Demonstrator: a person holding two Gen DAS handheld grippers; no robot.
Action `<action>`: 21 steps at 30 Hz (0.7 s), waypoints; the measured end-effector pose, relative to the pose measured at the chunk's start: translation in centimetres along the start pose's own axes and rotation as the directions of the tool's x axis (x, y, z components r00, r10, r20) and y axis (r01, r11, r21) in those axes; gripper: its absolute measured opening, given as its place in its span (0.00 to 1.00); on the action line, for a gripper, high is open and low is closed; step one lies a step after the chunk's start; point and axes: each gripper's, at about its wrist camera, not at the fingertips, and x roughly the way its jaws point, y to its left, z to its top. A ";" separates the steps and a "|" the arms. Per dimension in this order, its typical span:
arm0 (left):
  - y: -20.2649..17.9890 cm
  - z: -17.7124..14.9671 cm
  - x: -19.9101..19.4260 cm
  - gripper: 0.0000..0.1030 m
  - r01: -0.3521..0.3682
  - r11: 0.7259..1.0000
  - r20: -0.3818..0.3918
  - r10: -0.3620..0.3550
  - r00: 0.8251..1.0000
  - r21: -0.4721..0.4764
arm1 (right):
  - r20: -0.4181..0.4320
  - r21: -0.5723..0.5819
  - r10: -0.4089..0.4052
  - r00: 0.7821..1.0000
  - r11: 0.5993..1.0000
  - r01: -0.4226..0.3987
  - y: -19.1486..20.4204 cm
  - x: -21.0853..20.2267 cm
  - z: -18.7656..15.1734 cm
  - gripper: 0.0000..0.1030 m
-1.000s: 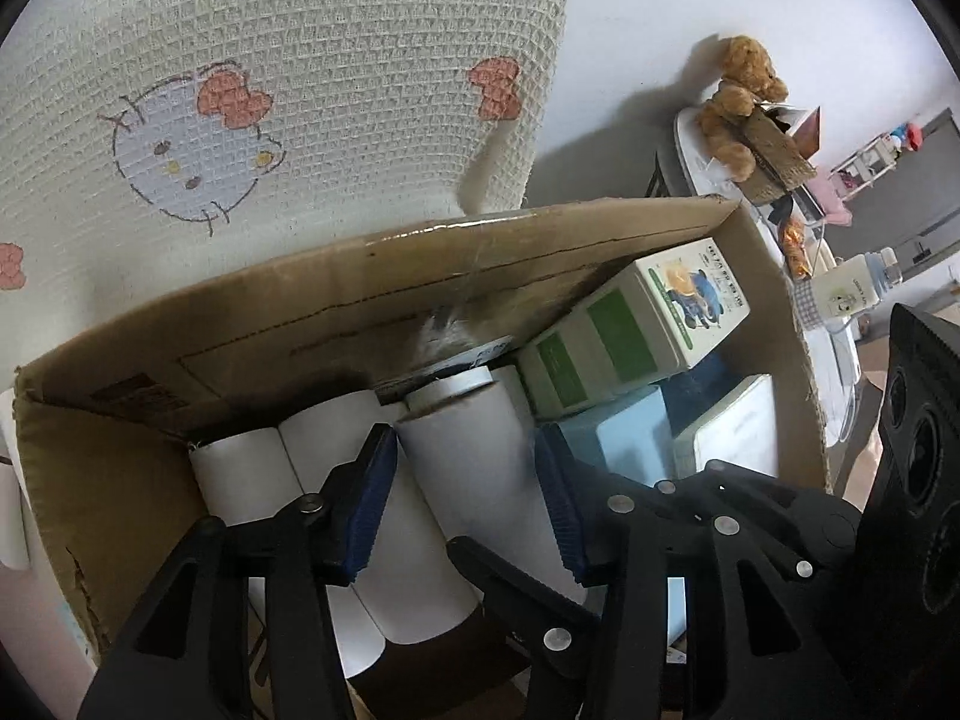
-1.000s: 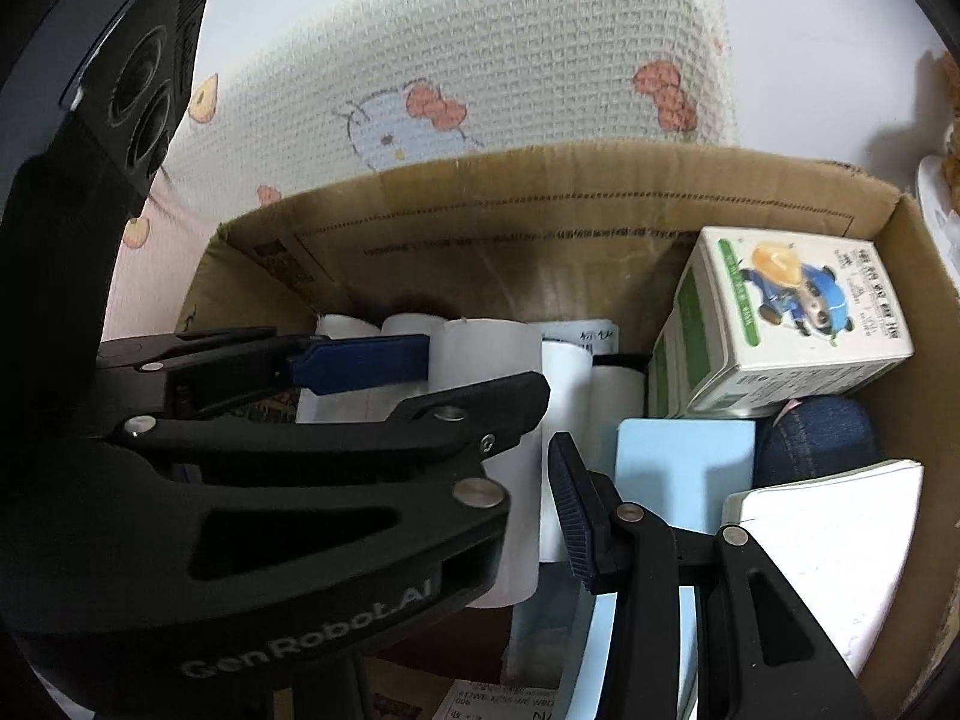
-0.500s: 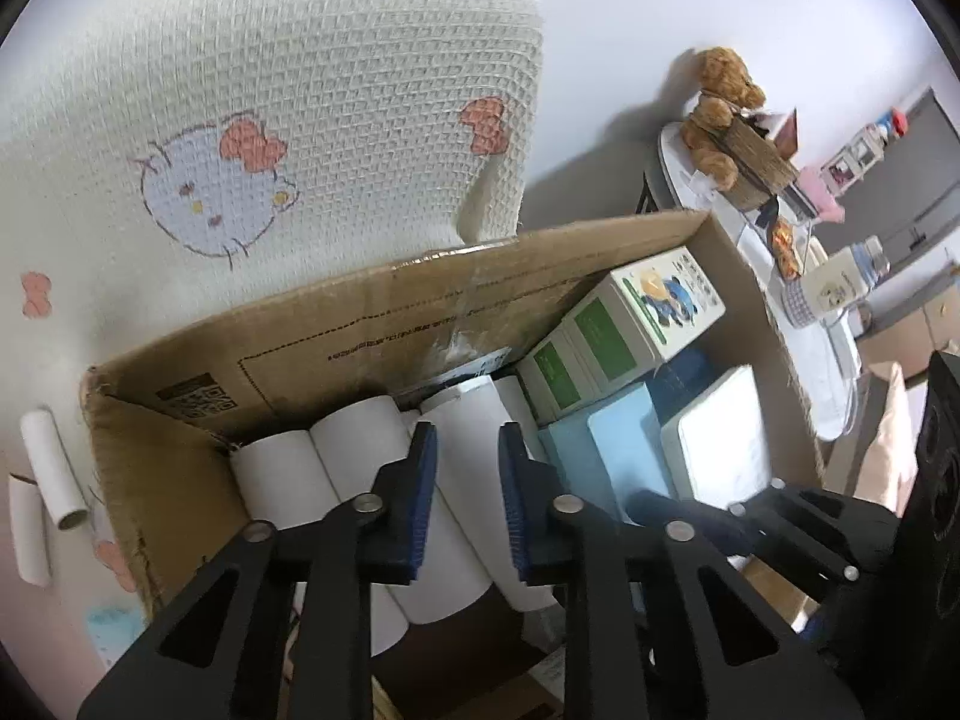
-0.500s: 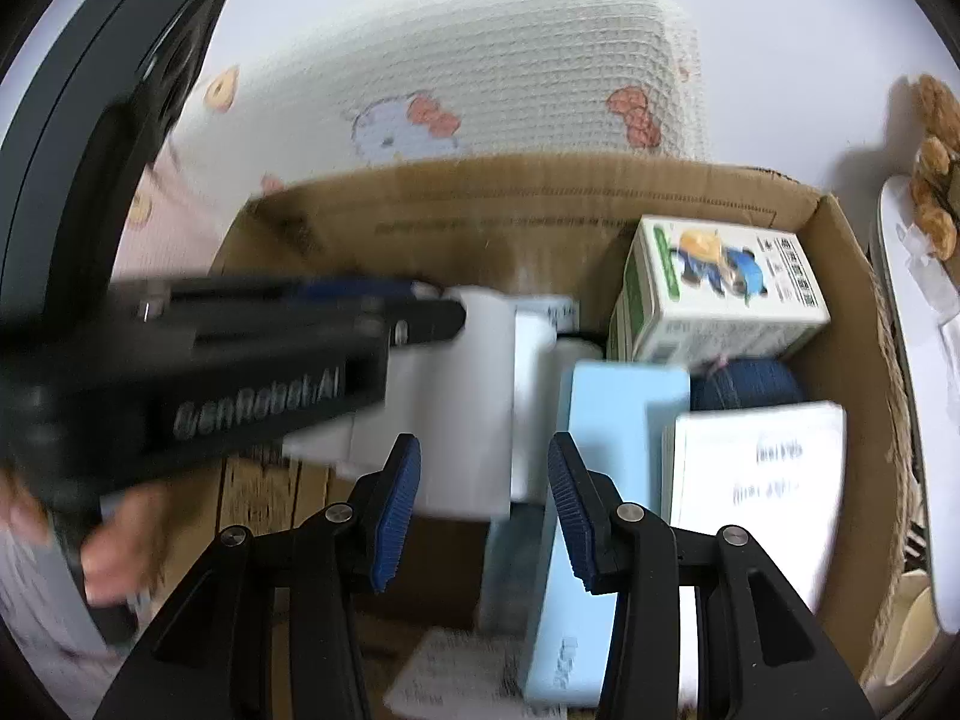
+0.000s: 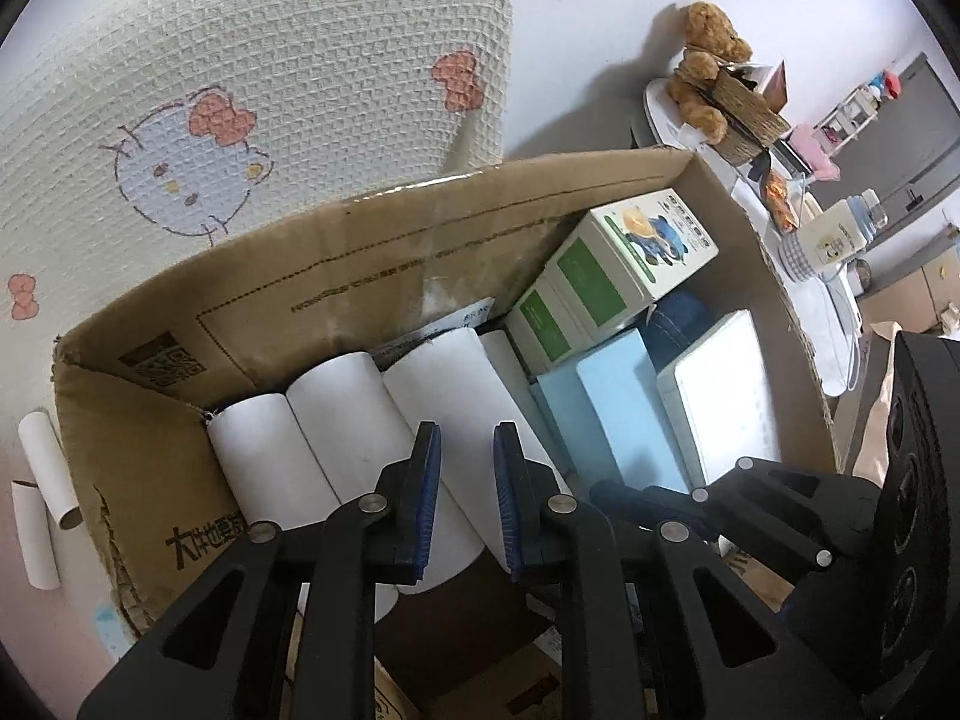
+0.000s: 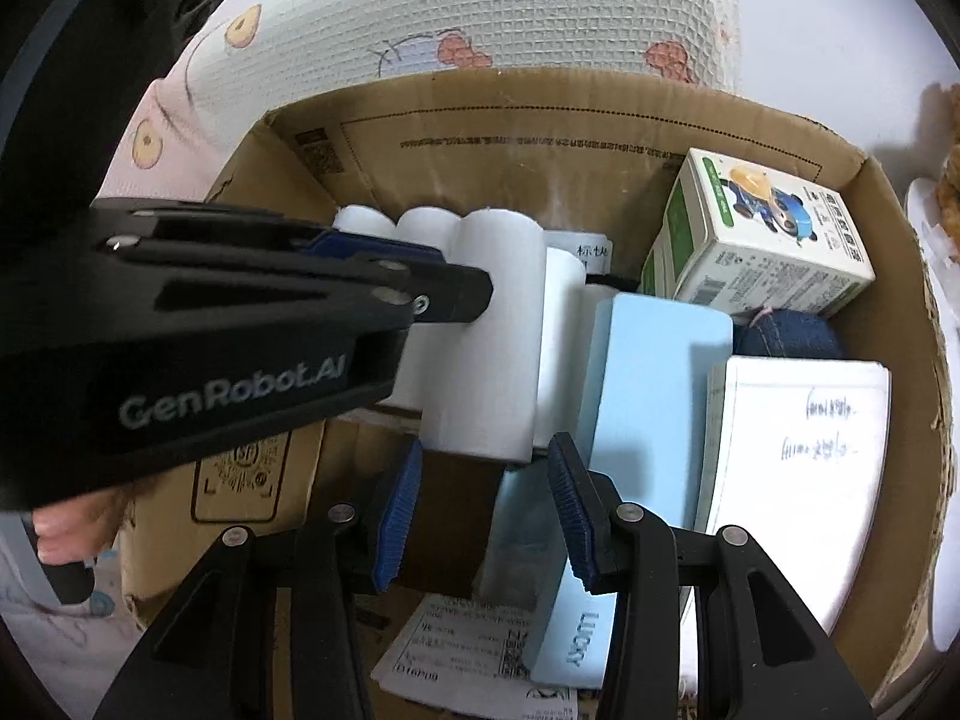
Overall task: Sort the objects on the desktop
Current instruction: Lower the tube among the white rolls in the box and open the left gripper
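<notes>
An open cardboard box [image 5: 360,276] holds a row of white paper rolls [image 5: 342,414], a green-and-white cartoon carton [image 5: 636,252], a light blue box [image 5: 618,408], a white pad [image 5: 720,396] and a dark denim item [image 5: 678,312]. My left gripper [image 5: 467,480] hovers over the rolls, its blue pads a narrow gap apart with nothing between them. In the right wrist view it reaches in from the left as the left gripper [image 6: 462,294] above the rolls [image 6: 492,324]. My right gripper [image 6: 483,516] stands open and empty, just in front of the rolls and beside the blue box [image 6: 654,372].
A knitted cat-print cushion [image 5: 270,60] stands behind the box. Two bare cardboard tubes [image 5: 45,456] lie outside its left wall. A teddy bear [image 5: 708,60] and a bottle [image 5: 834,234] sit on a side table at right. Printed slips [image 6: 468,648] lie in the box's near end.
The left gripper's jaws, spread wide on either side of a roll, have closed to a narrow gap and lifted off it. The right gripper drew back a little; its jaws kept their width.
</notes>
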 end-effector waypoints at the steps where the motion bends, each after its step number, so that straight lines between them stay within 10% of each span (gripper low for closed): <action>1: 0.0 0.1 0.0 0.19 0.001 1.000 -0.001 -0.001 1.000 -0.003 | 0.005 0.002 0.001 1.000 1.000 -0.001 -0.1 0.1 0.2 0.39; 10: -0.1 0.4 0.0 0.19 -0.004 1.000 0.010 0.004 1.000 0.001 | 0.002 0.016 0.010 1.000 1.000 -0.010 -0.6 1.0 1.1 0.39; 21: -0.2 -0.7 -6.1 0.45 -0.043 0.999 0.287 0.033 0.957 0.029 | 0.106 0.026 -0.064 0.992 0.998 0.062 -0.4 -2.5 2.1 0.39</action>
